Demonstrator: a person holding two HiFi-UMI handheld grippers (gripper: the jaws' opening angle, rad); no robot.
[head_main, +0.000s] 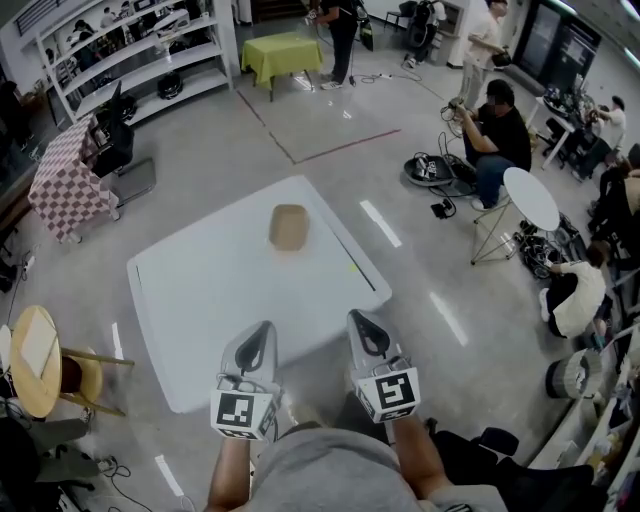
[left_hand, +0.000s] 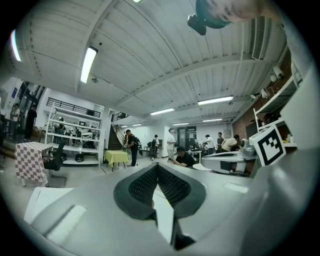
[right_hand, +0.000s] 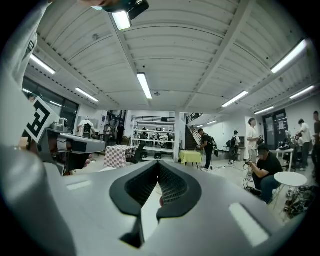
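Left gripper (head_main: 260, 335): fingers closed tip to tip, nothing between them. Brown box (head_main: 288, 226) sits on the white table (head_main: 190, 300), well ahead of both sets of fingertips, a bit nearer the left pair. Right gripper (head_main: 360, 322): fingers also closed together, empty.

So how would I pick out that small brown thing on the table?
Find the big white table in the middle of the grey floor. Toward its far side sits a small tan container with rounded corners. It is the only brown thing on that white top.
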